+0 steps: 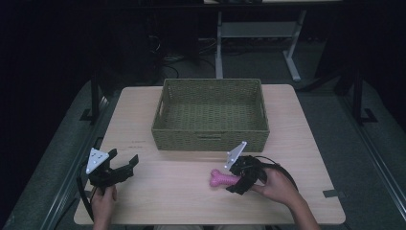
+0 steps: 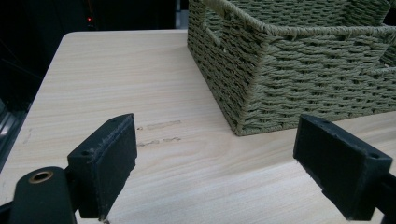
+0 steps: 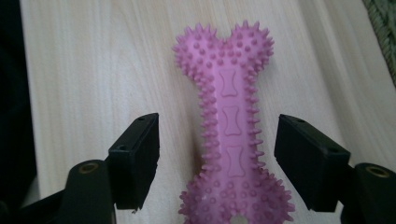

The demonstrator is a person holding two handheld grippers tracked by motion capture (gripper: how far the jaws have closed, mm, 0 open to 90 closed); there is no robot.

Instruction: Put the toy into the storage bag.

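Meanwhile, the left gripper (image 1: 125,165) idles with jaws spread over bare table (image 1: 182,201); the right gripper (image 3: 217,149), jaws apart, straddles the spiky pink bone toy (image 3: 231,135) lying before the basket (image 1: 210,139). Closing off-centre could squirt it sideways.

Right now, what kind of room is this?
Probably a lab or workshop: a plain wooden table in a dark room, cables on the floor, another metal-legged table behind.
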